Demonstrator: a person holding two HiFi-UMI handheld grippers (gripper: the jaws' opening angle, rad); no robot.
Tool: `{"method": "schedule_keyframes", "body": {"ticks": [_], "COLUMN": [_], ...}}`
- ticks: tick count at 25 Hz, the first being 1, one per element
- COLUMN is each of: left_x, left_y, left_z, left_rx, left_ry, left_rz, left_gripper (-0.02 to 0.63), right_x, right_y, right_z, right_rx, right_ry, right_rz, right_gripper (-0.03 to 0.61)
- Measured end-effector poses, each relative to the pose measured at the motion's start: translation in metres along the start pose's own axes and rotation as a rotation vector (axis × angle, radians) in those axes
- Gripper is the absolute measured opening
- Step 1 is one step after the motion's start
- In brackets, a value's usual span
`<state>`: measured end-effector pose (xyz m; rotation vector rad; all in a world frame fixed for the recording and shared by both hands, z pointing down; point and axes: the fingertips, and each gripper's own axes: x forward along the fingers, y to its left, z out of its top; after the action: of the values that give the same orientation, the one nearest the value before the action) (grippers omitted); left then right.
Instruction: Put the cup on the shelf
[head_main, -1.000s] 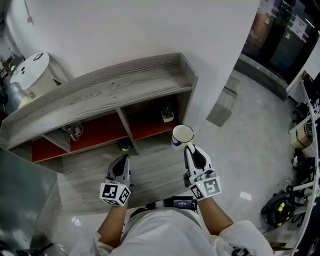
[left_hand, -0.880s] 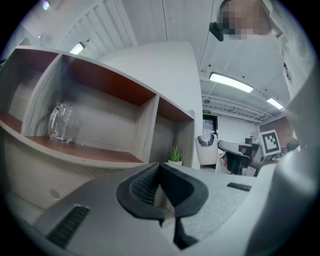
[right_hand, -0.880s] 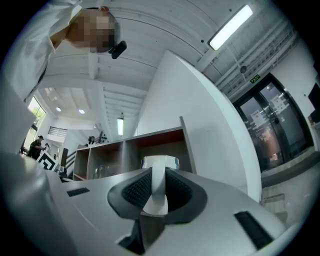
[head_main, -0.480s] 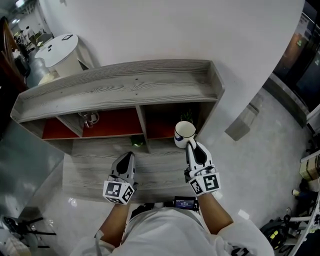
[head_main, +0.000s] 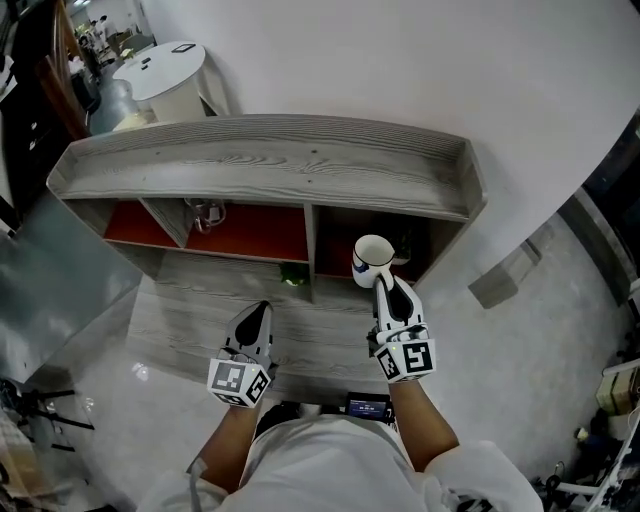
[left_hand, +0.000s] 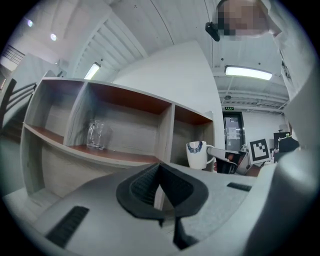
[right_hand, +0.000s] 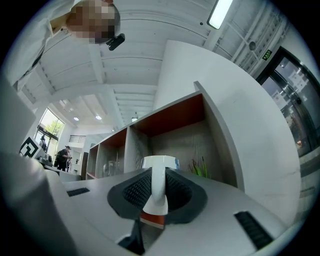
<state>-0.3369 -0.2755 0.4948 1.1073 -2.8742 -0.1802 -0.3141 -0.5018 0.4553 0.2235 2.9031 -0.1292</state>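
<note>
The big grey shelf is the largest thing we see. A moment ago it lay slanted toward the upper left of the head view. Now it runs almost straight across the top, so we have turned to face it. Its right box, which has a red floor, sits right of the middle of the frame. Our right claw has carried the cup toward that box. We think the job is close to done, but the cup is not on the shelf yet. Our left claw is low and left of the middle, in front of the shelf's wooden bottom board. In its own view the two black pads are pressed together with nothing between them. The right claw is only a little way open, because its pads pinch the cup's handle from both sides. The white cup is up in the air, mouth up, just in front of the right box. A glass mug stands in a box at the upper left. A little plant stands at the back of the right box, so the cup has to go in front of it.
</note>
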Motion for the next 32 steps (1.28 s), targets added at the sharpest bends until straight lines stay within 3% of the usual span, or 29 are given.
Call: {"method": "schedule_keyframes", "body": {"ticks": [15,32], "left_x": [-0.039,-0.064], "left_y": [0.027,0.038], "left_z": [0.000,0.001], "left_rx": [0.021,0.030], "left_ry": [0.008,0.025], "left_rz": [0.114,0.162], "left_gripper": [0.009,0.009], "right_x": [0.044,0.077], "right_y": [-0.006,0.002], "right_z": [-0.027,-0.053], "right_rx": [-0.001,-0.044], "right_ry": [0.014,0.090], "right_rz": [0.019,0.020], "right_gripper": [0.075,0.075]}}
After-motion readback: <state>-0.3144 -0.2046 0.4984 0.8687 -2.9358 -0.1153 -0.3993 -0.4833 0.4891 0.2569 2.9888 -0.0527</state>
